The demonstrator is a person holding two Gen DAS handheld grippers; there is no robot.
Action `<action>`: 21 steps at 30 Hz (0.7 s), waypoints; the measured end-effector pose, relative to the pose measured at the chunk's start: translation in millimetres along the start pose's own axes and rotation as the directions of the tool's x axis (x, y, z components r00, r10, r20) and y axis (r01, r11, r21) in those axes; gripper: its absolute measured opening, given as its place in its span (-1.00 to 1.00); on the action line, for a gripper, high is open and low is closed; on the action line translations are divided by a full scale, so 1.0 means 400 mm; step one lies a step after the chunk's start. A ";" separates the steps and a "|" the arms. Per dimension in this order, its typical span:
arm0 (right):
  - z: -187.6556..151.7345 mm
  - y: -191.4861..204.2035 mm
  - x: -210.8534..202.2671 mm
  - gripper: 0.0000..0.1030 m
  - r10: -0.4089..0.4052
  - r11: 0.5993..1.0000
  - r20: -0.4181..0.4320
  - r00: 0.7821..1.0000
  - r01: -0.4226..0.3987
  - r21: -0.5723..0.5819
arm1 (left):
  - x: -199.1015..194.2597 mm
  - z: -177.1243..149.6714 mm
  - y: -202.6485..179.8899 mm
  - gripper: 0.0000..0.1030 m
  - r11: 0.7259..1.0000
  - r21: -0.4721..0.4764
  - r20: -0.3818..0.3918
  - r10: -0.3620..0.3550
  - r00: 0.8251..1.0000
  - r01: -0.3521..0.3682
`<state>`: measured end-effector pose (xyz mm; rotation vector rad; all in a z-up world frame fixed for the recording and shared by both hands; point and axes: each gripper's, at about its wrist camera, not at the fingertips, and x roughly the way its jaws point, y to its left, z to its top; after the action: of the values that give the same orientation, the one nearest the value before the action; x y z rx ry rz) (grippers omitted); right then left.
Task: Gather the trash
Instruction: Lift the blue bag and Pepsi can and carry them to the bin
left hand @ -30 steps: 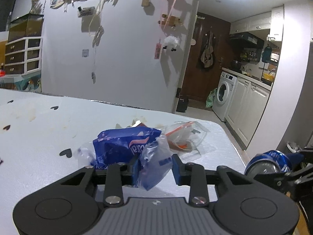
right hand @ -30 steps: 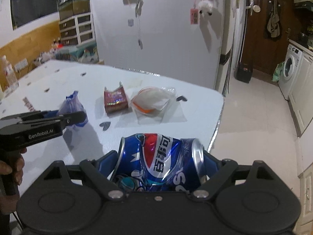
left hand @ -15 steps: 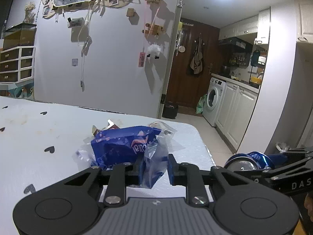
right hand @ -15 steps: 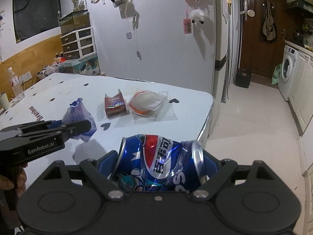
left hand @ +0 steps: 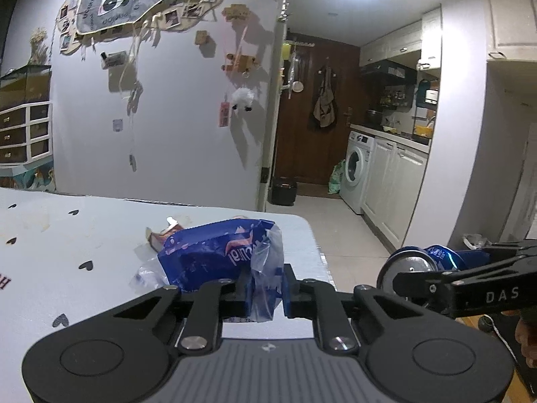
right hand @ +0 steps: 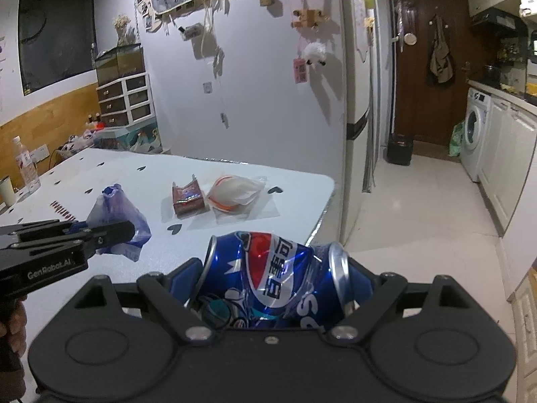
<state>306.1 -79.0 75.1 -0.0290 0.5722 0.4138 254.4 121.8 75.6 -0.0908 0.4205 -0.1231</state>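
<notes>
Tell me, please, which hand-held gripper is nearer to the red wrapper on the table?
Left. The left hand-held gripper, shut on the blue bag, hangs beside the red wrapper; the right hand-held gripper, clamping the can, sits farther back.

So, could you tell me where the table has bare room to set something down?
The table is bare across its far left stretch, between the bottle and the red wrapper. It is crowded near the right end, where the red wrapper and the clear bag lie side by side. Both tools hover at the near edge.
</notes>
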 end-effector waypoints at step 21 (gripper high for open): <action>-0.125 -0.239 -0.244 0.74 -0.173 0.982 0.054 0.983 0.168 0.083 | -0.022 -0.043 -0.349 -0.68 0.985 0.094 -0.052 -0.139 0.989 0.143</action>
<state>243.0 -209.9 76.5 0.0093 0.5207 0.2243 225.2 -16.1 79.2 -0.0213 0.4524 -0.2855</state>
